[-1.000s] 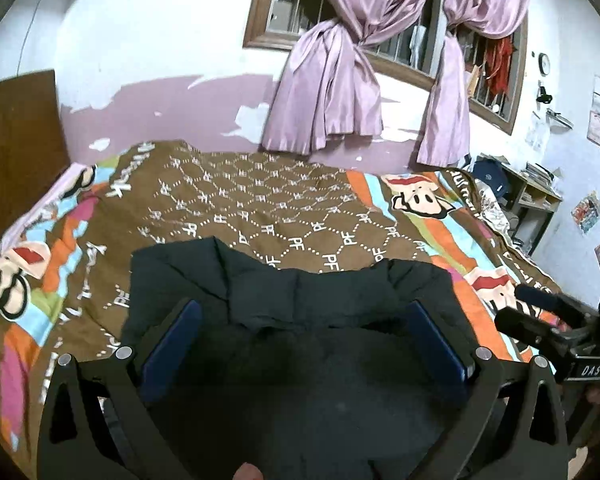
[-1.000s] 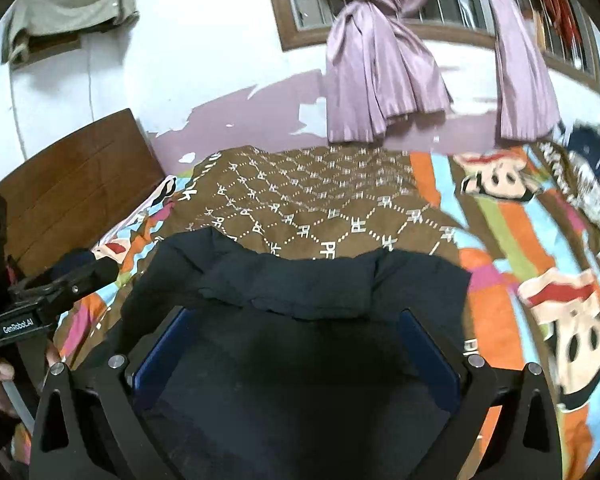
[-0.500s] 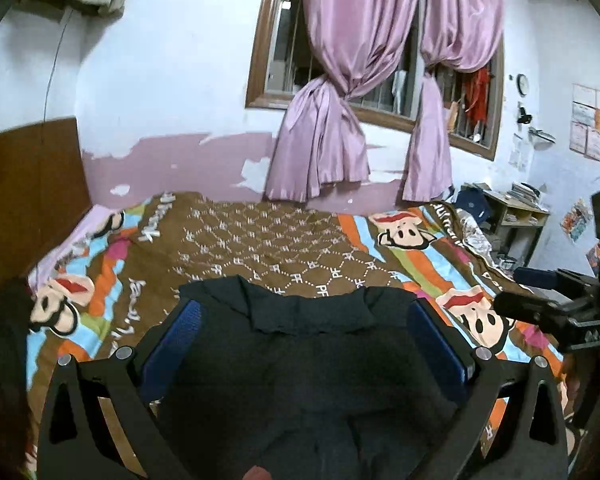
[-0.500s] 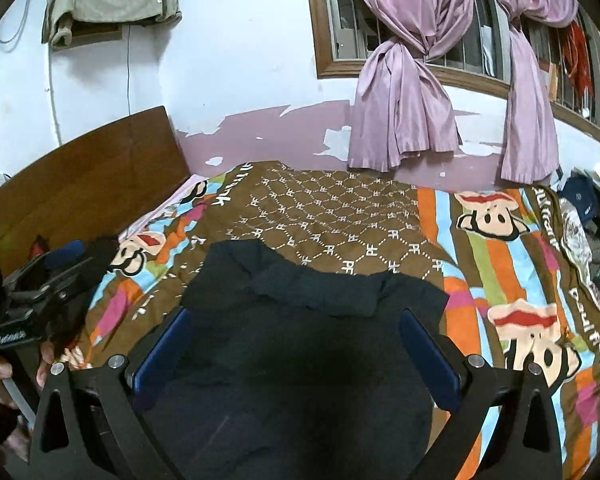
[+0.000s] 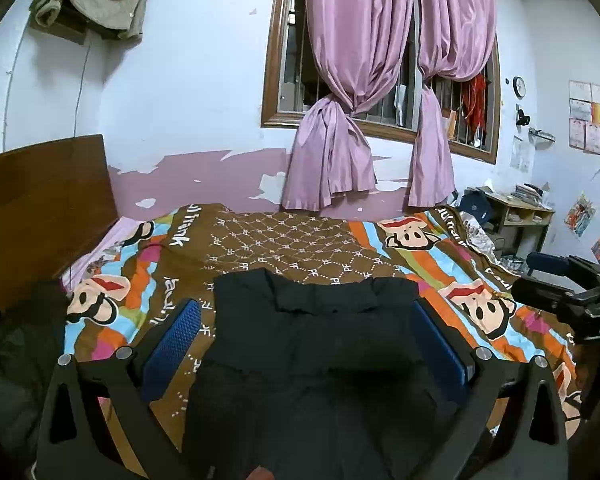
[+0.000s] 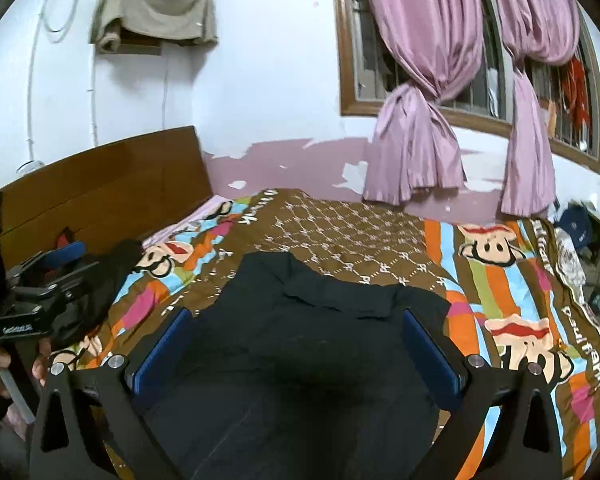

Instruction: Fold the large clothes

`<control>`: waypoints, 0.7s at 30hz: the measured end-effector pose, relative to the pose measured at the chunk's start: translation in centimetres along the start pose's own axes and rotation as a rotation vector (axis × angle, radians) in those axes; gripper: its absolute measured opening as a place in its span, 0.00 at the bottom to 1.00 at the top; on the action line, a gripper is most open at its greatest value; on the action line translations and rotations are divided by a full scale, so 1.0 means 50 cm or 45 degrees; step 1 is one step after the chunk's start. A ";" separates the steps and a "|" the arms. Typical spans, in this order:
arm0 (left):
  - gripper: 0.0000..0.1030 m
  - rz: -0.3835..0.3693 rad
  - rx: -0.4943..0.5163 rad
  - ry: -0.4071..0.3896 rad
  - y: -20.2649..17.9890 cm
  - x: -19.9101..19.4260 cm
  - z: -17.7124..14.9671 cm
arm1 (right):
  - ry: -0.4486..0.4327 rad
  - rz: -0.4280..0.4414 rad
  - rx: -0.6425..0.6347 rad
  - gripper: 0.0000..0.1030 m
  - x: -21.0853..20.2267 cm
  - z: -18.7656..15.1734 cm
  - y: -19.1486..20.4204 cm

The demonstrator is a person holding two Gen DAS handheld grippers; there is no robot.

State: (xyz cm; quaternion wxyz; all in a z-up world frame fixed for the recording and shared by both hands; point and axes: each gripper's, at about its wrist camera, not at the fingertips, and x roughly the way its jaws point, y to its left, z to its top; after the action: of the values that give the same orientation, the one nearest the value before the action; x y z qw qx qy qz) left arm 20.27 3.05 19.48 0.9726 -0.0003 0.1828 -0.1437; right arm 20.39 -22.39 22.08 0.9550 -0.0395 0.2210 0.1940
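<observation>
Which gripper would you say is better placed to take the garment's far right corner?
Probably the right gripper: open, with that corner of the garment beside its right finger; the left gripper sits off its left edge.

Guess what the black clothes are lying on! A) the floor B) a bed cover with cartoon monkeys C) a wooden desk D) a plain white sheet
B: the black garment lies spread on the striped bed cover printed with cartoon monkey faces.

Dim indoor light, heavy fisheye bend.
Soft and slightly blurred throughout; black garment nearly detailless below the window; dark vignette at corners; wall above evenly lit.
</observation>
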 end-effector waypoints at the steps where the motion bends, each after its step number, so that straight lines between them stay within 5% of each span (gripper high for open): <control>1: 0.98 0.003 0.003 -0.004 -0.001 -0.008 -0.007 | -0.019 0.001 -0.026 1.00 -0.007 -0.008 0.009; 11: 0.98 0.023 0.040 -0.040 -0.018 -0.058 -0.078 | -0.118 0.017 -0.126 1.00 -0.041 -0.103 0.051; 21: 0.98 0.025 0.089 0.127 -0.032 -0.033 -0.178 | -0.037 0.041 -0.223 1.00 -0.027 -0.237 0.077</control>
State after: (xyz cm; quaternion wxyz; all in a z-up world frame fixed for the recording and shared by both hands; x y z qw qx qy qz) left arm 15.17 2.46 11.86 0.9631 0.0426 0.2259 -0.1401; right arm 12.94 -21.21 12.05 0.9477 -0.1164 0.1901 0.2283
